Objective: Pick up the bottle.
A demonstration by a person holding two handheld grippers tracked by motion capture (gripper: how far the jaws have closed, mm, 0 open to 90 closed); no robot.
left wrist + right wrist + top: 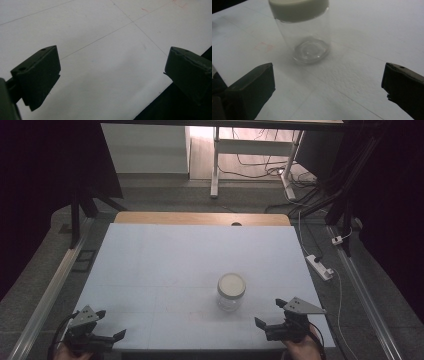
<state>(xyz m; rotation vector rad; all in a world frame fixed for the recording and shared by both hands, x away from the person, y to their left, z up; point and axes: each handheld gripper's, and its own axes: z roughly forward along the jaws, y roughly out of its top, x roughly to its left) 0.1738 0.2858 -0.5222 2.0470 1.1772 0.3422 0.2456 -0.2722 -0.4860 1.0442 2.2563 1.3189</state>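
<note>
Nearest to the person, both grippers wait at the front edge of the table [150,265]. The left gripper [111,326] is at the front left corner, its jaws wide apart, with nothing between them but bare white surface; in the left gripper view the table edge runs just beside one jaw. The right gripper [270,314] is near the front right, its jaws also wide apart and holding nothing.

A little farther, ahead of the right gripper and slightly to its left, stands the jar [231,291]: clear glass, upright, with a cream lid [298,7] on top. In the right gripper view it stands ahead of the open jaws but not between them, apart from both.

I judge this is the approach step: the right gripper is lined up on the jar and no grasp is made. The next move probably calls for going forward and keeping the jaws open until the glass wall is between them, then closing gently, because smooth glass may slip or tip.

Around the jar the table is free on all sides, and the far half is open too. The front edge is close behind both grippers.
</note>
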